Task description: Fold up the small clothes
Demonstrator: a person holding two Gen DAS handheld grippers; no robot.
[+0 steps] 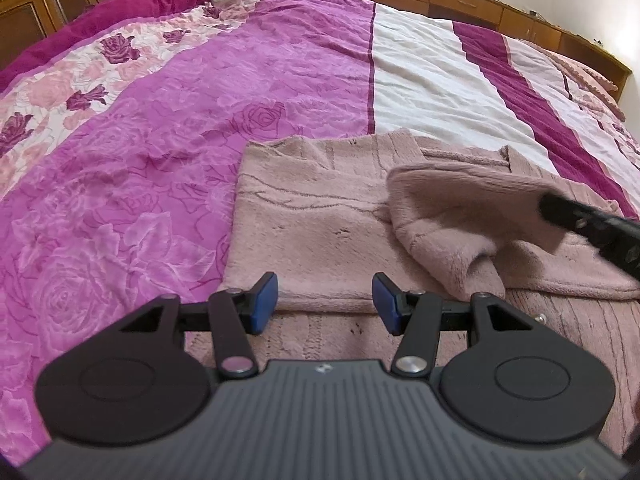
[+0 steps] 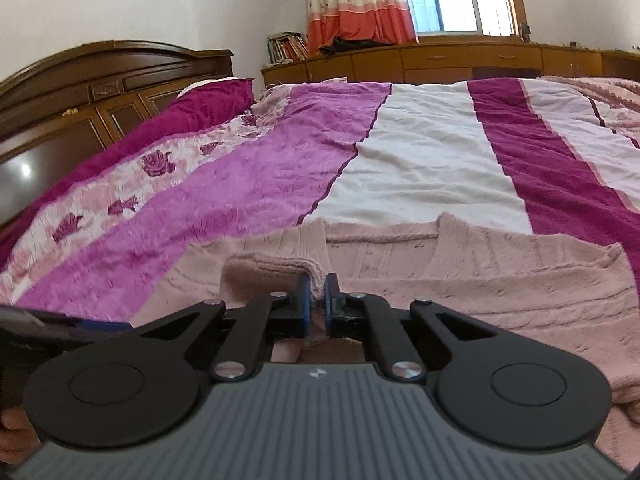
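Pink knit cardigan [image 1: 320, 216] flat on striped bedspread [image 1: 200, 100]; right gripper [image 2: 318, 300] pinched on its sleeve cuff, lifted at 3 o'clock; left gripper [image 1: 325, 300] half-open, empty; next: carry sleeve across body.

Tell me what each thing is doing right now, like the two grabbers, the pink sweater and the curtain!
left gripper: open, hovering over the sweater, holding nothing.
right gripper: shut on the sweater's sleeve.
pink sweater: lying flat on the bed, one sleeve lifted.
sleeve: raised off the sweater, pinched.
bedspread: spread out, slightly wrinkled.
curtain: drawn aside, window uncovered.
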